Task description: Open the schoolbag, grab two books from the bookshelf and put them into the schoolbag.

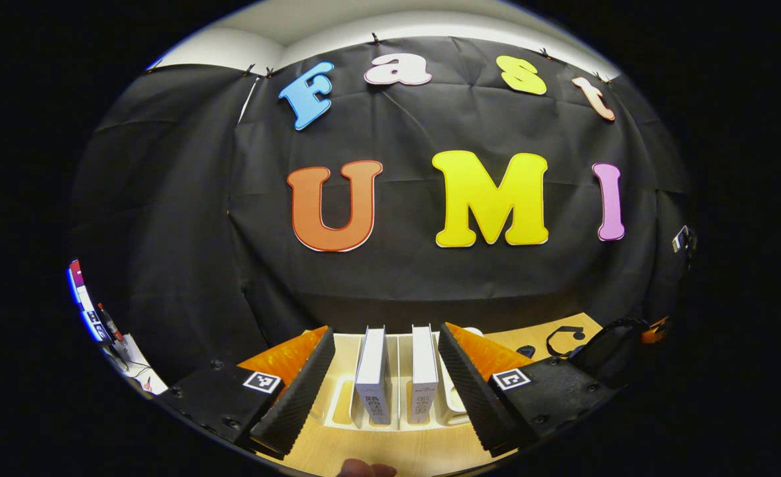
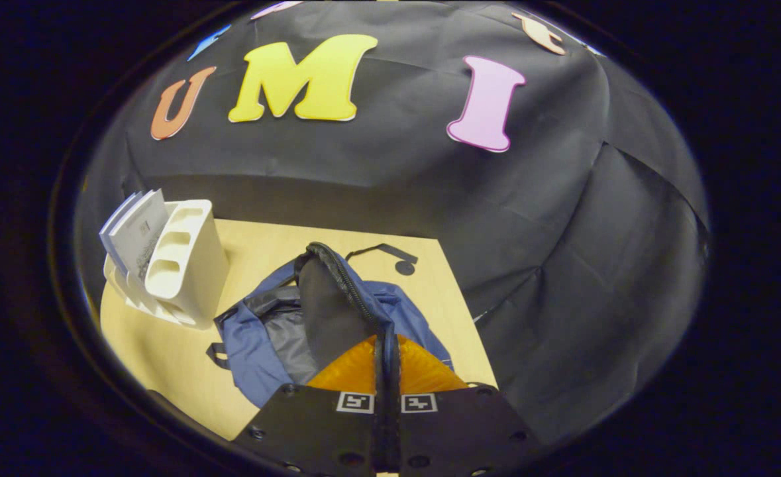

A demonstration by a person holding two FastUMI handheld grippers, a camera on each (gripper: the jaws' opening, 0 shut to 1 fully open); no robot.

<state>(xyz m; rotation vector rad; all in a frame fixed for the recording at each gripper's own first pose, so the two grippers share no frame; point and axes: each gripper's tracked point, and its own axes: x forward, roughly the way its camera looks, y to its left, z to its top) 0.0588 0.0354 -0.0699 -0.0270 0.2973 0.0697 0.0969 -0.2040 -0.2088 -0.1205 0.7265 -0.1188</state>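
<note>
Now, your left hand-held gripper (image 1: 390,391) stood with its fingers wide apart, and you had it lined up square on the bookshelf (image 1: 344,407). Two books (image 1: 375,374) stood upright in that white rack, spines toward you, side by side with a slot wall between them, and both sat in the gap between your spread fingers; I could not tell whether either finger touched them. The rack rested on the counter (image 1: 397,450), pale wood, and a fingertip (image 1: 364,469) poked in at the very bottom edge.

Over on the other side, your right hand-held gripper (image 2: 387,371) had its fingers pressed together on the zipper edge of the schoolbag (image 2: 258,338), pinching the dark rim right at the tips. The bag, blue with a dark lining, lay slumped on the counter with its mouth held up and open at your grip. From the right gripper view the bookshelf stood to the left of the bag, just beside it, with the books leaning out of its top. A black strap with a round end (image 2: 400,262) lay on the wood behind the bag, close to the back cloth.
</note>
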